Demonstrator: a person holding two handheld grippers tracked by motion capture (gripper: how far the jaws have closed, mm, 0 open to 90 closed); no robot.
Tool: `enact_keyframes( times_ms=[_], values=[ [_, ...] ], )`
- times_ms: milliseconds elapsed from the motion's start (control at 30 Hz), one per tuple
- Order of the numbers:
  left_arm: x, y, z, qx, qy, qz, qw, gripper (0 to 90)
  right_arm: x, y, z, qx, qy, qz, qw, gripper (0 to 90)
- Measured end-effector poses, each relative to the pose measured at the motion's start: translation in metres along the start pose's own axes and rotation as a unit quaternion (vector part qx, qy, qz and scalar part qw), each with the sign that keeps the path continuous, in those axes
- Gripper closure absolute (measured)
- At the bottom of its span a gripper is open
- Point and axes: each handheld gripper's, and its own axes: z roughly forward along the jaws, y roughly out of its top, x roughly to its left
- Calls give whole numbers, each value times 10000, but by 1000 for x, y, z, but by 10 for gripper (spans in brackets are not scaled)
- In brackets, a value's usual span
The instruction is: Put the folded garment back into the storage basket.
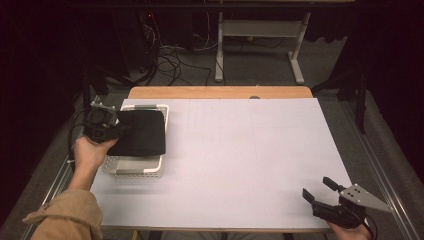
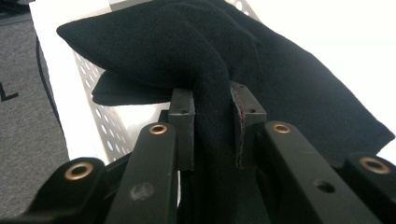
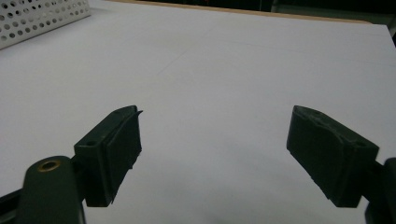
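Black folded cloth (image 1: 139, 132): 1, pinched by left hand-held gripper (image 1: 119, 131) | white basket (image 1: 142, 170): 1 | right hand-held gripper (image 1: 320, 190): spread

Our left tongs were clamped tight, our right tongs gaped wide.

We held the left tongs (image 1: 120, 131) in our left hand (image 1: 91, 150) at the far left, forearm in a tan sleeve (image 1: 65, 215) rising from the bottom edge, the jaws pointing rightward and pinched on a fold of black cloth (image 2: 219, 60). In the left gripper view the pads (image 2: 182, 121) pressed the cloth from both sides. We held the right tongs (image 1: 317, 189) low at the near right corner of the worktop (image 1: 240, 150), jaws parted, nothing between them, pointing up and to the left.
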Motion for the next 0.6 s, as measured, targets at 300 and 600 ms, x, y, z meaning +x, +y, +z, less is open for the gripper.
enact_keyframes(
  times_ms=[300,600],
  values=[
    [-1,-5,10,16,106,30,9999,712,0,0,0,4,-9,-2,10000,183],
    [-4,-8,19,27,265,129,9996,713,0,0,0,2,-2,-7,10000,184]
  ],
)
